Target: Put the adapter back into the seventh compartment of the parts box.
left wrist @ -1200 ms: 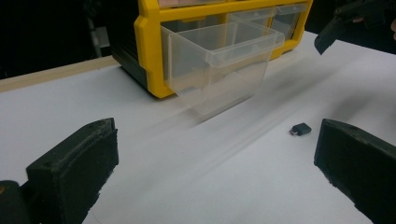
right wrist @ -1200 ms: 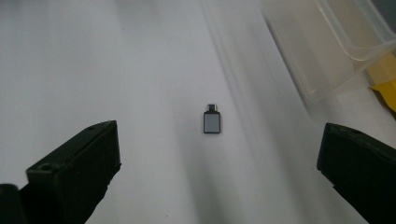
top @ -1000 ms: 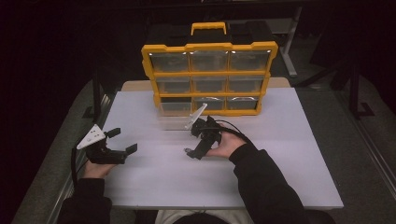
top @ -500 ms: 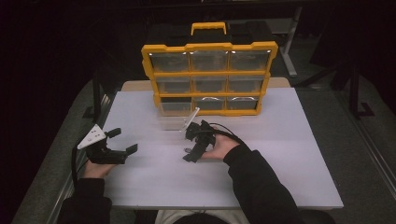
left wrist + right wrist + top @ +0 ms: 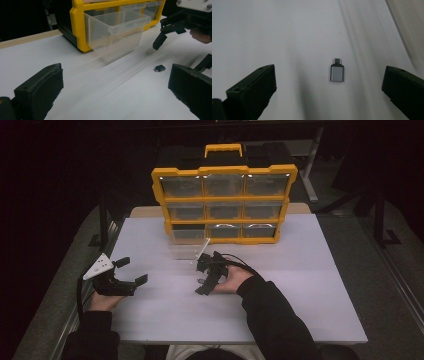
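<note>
Adapter (image 5: 336, 72) on table (image 5: 310, 285), before drawer (image 5: 117, 35).

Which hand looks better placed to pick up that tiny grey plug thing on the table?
Probably the right: the right gripper hangs open over the grey adapter, which lies between its jaws. The left gripper sits off to the side.

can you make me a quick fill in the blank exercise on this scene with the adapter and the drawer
1. The small grey adapter lies on the ____ table.
2. The right gripper hangs over the adapter with its jaws ____.
3. The clear drawer is pulled out of the ____ row of the yellow organizer.
4. The left gripper holds ____.

Missing words: white; open; bottom; nothing
</note>
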`<control>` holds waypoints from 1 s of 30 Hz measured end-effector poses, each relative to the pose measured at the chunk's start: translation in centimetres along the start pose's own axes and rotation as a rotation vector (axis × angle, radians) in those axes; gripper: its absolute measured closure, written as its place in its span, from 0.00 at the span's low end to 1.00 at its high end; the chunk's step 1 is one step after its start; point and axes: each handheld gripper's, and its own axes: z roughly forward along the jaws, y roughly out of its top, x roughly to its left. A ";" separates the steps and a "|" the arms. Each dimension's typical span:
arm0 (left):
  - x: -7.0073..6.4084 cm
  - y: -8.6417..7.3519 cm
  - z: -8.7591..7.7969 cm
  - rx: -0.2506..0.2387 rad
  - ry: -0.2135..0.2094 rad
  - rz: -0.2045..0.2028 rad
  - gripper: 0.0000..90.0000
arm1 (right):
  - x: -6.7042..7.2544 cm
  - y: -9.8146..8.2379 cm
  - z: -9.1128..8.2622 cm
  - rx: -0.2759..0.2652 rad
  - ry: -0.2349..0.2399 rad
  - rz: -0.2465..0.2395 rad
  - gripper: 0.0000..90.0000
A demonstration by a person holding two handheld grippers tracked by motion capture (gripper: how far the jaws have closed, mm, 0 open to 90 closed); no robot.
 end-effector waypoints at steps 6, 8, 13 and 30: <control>0.0 0.0 0.0 0.000 0.000 0.001 0.00 | -0.4 -0.1 0.5 0.001 0.014 0.008 0.05; 0.0 0.0 0.0 -0.001 0.000 0.002 0.00 | -0.5 -0.1 0.5 0.002 0.004 0.002 0.10; 0.0 0.0 0.0 -0.004 -0.005 -0.001 0.00 | -0.7 -0.2 0.5 0.006 0.014 0.005 0.20; 0.0 0.0 0.0 -0.003 -0.005 -0.001 0.00 | -0.9 -0.1 1.0 0.006 0.011 -0.008 0.54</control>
